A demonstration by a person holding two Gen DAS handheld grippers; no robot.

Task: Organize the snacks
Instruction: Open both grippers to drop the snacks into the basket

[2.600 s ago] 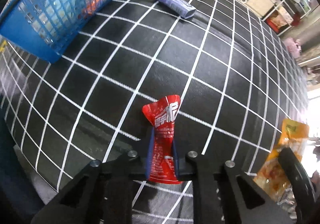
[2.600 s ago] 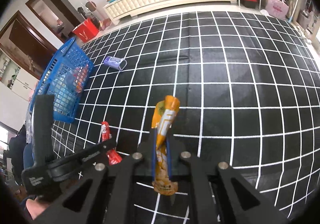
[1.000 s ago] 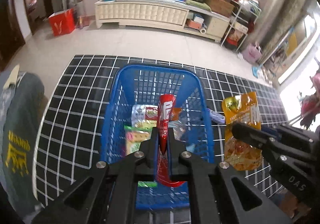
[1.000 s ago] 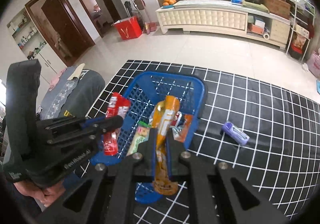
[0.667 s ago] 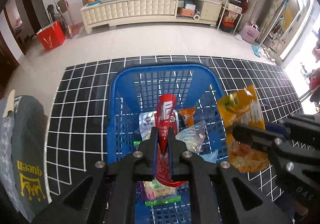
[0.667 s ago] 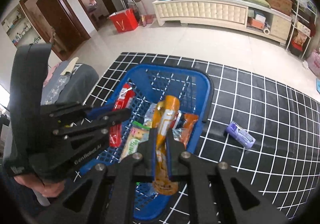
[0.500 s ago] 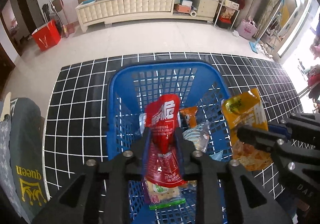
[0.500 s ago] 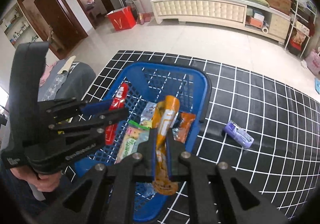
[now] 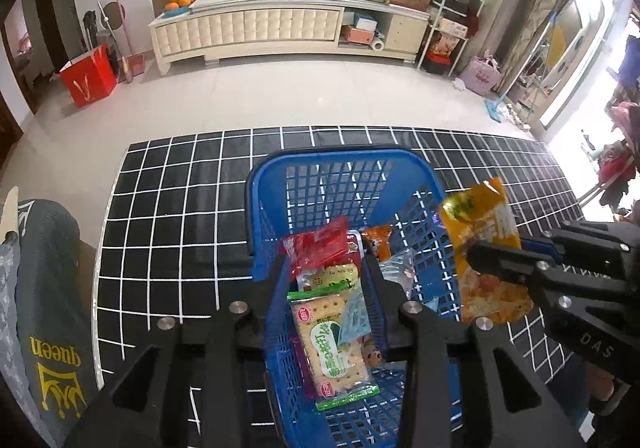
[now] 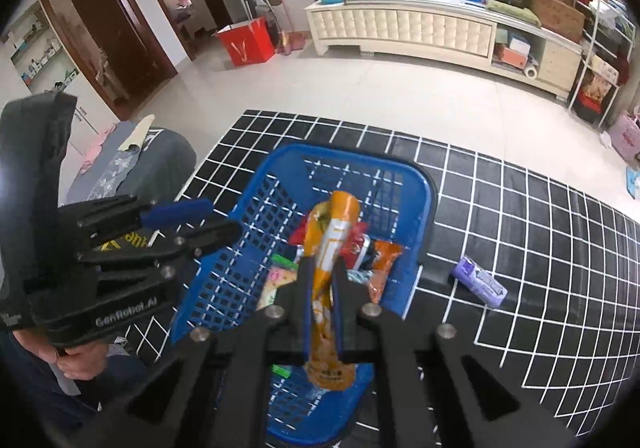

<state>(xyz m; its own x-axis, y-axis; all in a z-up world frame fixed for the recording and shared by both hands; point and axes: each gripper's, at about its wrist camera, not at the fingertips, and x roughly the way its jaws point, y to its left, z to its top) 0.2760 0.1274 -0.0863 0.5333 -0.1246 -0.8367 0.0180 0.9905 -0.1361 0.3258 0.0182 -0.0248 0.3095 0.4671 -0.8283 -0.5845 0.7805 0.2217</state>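
Note:
A blue plastic basket (image 9: 272,184) (image 10: 424,184) sits on the black grid mat and holds several snack packs. My left gripper (image 9: 326,268) is open above the basket; the red snack pack (image 9: 316,246) lies loose on the pile between its jaws. In the right wrist view the left gripper (image 10: 200,220) shows at the left, empty. My right gripper (image 10: 322,272) is shut on an orange snack pack (image 10: 330,244) and holds it over the basket; the pack also shows in the left wrist view (image 9: 482,248). A purple snack pack (image 10: 478,282) lies on the mat right of the basket.
A green-and-white cracker pack (image 9: 332,340) lies on top in the basket. The black grid mat (image 10: 540,248) extends to the right. A grey cushion (image 9: 44,288) sits at the left. A white cabinet (image 9: 260,28) and a red bag (image 9: 88,76) stand across the floor.
Both grippers carried their packs from the mat to above the basket. The left gripper then opened and the red pack dropped onto the pile. The right gripper keeps its grip.

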